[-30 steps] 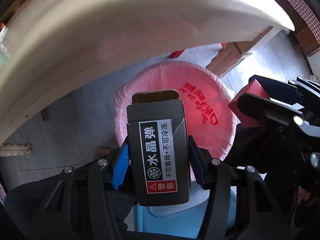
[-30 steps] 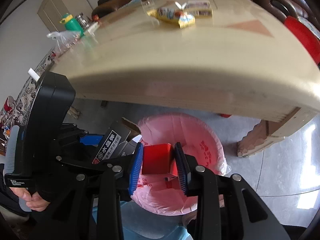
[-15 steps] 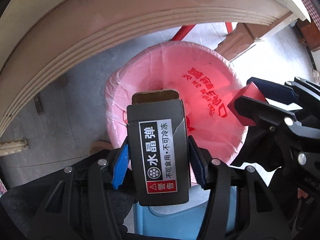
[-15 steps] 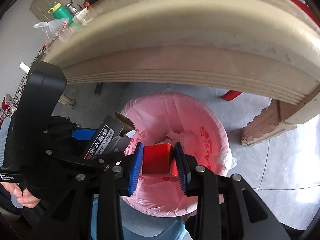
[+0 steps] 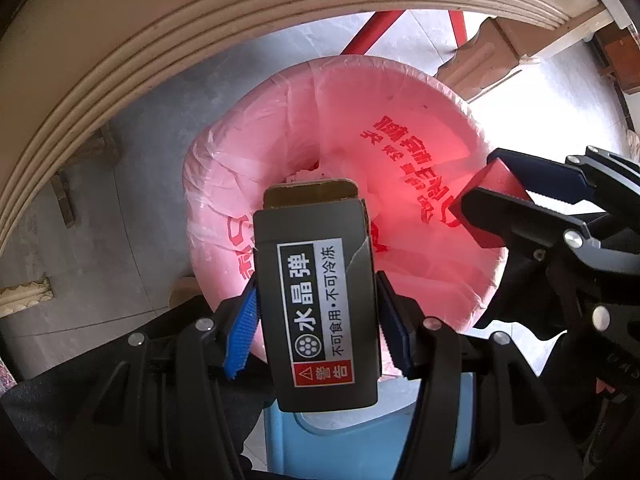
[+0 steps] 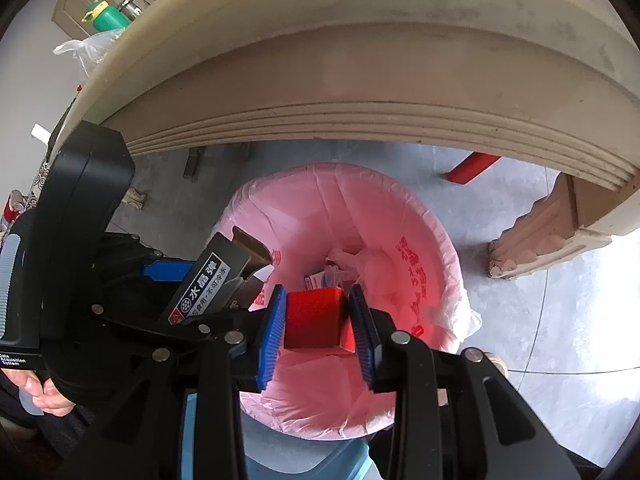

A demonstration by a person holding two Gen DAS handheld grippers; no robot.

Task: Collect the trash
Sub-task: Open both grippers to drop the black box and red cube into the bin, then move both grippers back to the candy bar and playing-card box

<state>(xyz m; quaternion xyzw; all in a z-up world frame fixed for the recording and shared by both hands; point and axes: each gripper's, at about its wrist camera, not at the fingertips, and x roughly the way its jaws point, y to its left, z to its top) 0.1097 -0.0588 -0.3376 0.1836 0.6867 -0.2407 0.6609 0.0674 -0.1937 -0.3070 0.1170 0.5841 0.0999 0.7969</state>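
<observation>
My left gripper (image 5: pixel 316 320) is shut on a dark grey carton (image 5: pixel 316 300) with a white label and a red warning mark, its top flap open. It hangs over the near rim of a bin lined with a pink bag (image 5: pixel 400 92). My right gripper (image 6: pixel 316 326) is shut on a small red box (image 6: pixel 314 322), held above the mouth of the pink-lined bin (image 6: pixel 360 200). In the right wrist view the grey carton (image 6: pixel 208 280) and the left gripper (image 6: pixel 168 270) show at the left. The red box (image 5: pixel 498 194) and right gripper (image 5: pixel 520 196) appear at the right of the left wrist view. White wrappers and a small packet (image 6: pixel 328 278) lie at the bin's bottom.
A beige table edge (image 6: pixel 360 80) arches over the bin, with its carved leg (image 6: pixel 536 232) on the grey floor at right. A red stool leg (image 6: pixel 472 168) stands behind the bin. A blue stool (image 5: pixel 360 432) is below the grippers. A green bottle (image 6: pixel 106 16) and plastic bag (image 6: pixel 86 48) sit on the table.
Both grippers have sunk below the table edge toward the bin, each still gripping its box. The bin now looks larger and its contents show.
</observation>
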